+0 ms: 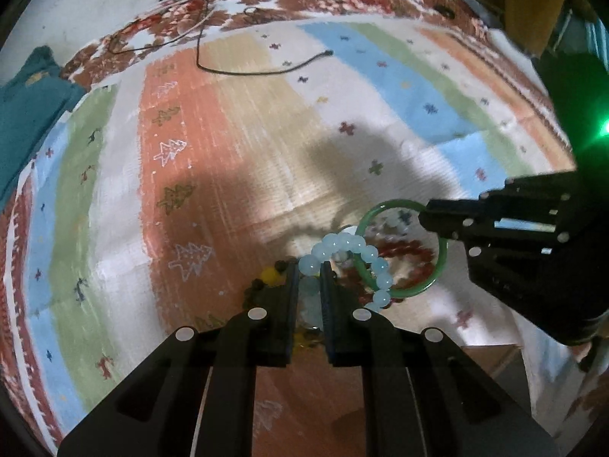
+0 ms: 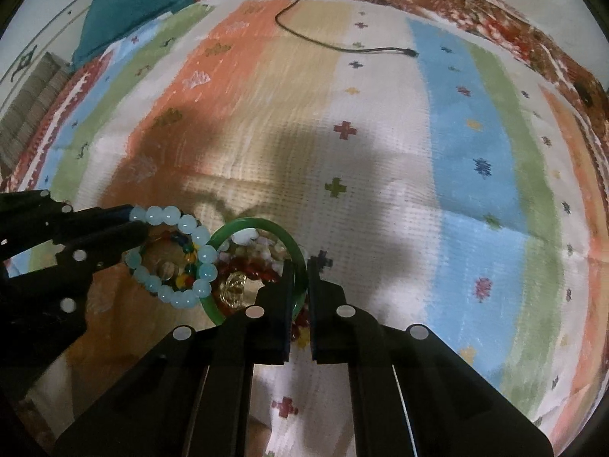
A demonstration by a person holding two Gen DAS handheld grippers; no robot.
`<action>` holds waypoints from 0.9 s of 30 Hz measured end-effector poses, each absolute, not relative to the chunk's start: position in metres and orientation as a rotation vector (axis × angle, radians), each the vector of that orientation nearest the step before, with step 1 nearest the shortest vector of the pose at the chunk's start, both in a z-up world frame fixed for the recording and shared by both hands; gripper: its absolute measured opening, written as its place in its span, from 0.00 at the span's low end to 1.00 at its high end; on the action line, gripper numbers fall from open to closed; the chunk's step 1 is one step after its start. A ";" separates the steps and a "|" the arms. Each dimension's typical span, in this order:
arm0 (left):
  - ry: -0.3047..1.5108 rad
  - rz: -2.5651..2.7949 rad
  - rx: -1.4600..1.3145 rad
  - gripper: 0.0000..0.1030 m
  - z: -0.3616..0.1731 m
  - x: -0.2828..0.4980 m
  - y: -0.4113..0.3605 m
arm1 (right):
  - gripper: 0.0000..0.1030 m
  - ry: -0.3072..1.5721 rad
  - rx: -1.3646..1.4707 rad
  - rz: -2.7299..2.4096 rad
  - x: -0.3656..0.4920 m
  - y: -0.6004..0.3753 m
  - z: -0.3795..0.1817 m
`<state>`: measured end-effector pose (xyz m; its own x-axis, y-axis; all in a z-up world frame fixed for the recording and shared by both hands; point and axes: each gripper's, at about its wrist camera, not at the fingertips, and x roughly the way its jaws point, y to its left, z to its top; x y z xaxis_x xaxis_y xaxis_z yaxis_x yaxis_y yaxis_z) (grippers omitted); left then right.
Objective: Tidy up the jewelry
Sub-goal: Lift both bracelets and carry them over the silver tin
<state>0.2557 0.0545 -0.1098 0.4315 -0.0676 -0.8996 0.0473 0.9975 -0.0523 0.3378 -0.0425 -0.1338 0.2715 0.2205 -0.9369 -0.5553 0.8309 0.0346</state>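
My left gripper (image 1: 309, 271) is shut on a pale blue bead bracelet (image 1: 331, 242), which hangs from its tips just above the rug. My right gripper (image 2: 300, 268) is shut on a green bangle (image 2: 251, 223). The two grippers are close together, and each shows in the other's view: the right gripper (image 1: 424, 216) pinches the green bangle (image 1: 409, 291), and the left gripper (image 2: 135, 224) holds the blue bracelet (image 2: 198, 234). The two rings overlap in both views; I cannot tell whether they are hooked together. Below them lies a jewelry pile (image 2: 234, 289) of red beads, a gold piece and coloured beads.
A striped rug (image 1: 236, 144) with small cross and tree motifs covers the surface. A black cable (image 1: 266, 72) lies across its far side. Teal cloth (image 2: 133, 3) sits at the far left corner. A green light (image 1: 605, 129) glows at the right edge.
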 end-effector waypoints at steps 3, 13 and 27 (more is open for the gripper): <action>1.094 -0.069 -0.011 0.10 -0.098 0.250 0.047 | 0.07 1.166 -0.308 0.514 0.335 -0.051 -0.125; 1.063 -0.002 -0.025 0.10 -0.079 0.234 0.055 | 0.07 1.145 -0.278 0.467 0.332 -0.070 -0.113; 1.057 0.032 -0.049 0.10 -0.069 0.216 0.062 | 0.07 1.113 -0.257 0.484 0.310 -0.079 -0.094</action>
